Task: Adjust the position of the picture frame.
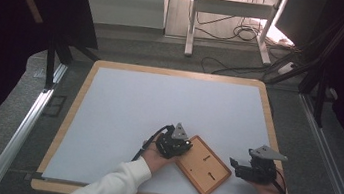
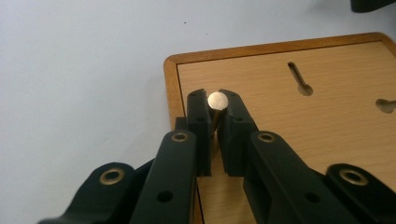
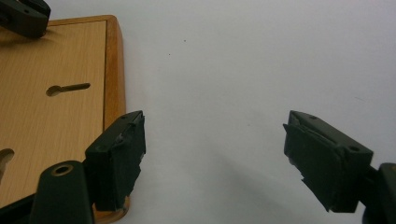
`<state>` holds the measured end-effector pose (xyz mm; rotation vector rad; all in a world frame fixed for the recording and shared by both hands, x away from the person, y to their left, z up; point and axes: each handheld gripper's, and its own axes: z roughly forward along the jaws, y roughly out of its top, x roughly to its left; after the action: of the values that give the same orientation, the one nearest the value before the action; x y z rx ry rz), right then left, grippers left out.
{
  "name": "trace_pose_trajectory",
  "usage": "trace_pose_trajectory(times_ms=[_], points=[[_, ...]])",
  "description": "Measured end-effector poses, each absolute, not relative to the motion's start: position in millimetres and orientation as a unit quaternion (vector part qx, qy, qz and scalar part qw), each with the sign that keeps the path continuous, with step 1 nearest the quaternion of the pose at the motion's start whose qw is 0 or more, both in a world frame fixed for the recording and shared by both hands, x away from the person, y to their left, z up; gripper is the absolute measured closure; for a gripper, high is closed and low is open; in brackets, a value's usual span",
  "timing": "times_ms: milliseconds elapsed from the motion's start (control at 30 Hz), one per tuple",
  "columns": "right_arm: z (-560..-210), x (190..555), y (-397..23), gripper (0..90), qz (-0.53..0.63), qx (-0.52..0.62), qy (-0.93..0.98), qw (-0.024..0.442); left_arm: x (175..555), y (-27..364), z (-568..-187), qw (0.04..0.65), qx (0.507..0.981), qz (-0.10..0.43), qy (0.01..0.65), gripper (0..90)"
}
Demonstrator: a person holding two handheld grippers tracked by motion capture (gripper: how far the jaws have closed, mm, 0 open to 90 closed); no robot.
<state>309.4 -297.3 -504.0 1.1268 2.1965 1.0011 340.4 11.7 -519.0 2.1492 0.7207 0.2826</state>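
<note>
A flat wooden board with a raised rim and two keyhole slots lies at an angle near the table's front edge. My left gripper is over the board's left corner, shut on a small metal pin whose round silvery head shows between the pads. In the high view the left gripper sits at the board's near-left end. My right gripper stands open just off the board's right rim, with nothing between its jaws, and in the high view the right gripper points left toward the board.
The table top is a pale sheet inside a wooden border. Beyond its far edge are a metal stand and loose cables on the floor. Aluminium rails run along both sides.
</note>
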Motion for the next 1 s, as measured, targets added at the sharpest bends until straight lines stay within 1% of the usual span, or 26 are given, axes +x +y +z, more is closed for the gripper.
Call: trace_pose_trajectory(times_ms=[100, 233, 467, 733, 1000], points=[[-504, 310, -298, 21.1, 0.366, 0.412, 0.8, 0.237, 340, 15, -518, 0.419, 0.855, 0.103, 0.286, 84.7], [-503, 310, -299, 21.1, 0.368, 0.415, 0.798, 0.238, 338, 21, -515, 0.42, 0.855, 0.105, 0.285, 84.6], [-502, 310, -301, 21.2, 0.371, 0.419, 0.792, 0.244, 340, 44, -508, 0.413, 0.854, 0.1, 0.299, 84.5], [-503, 310, -299, 21.2, 0.369, 0.419, 0.793, 0.242, 344, 73, -499, 0.424, 0.842, 0.093, 0.32, 84.8], [-503, 310, -299, 21.3, 0.369, 0.419, 0.794, 0.241, 349, 97, -502, 0.427, 0.836, 0.095, 0.331, 84.5]])
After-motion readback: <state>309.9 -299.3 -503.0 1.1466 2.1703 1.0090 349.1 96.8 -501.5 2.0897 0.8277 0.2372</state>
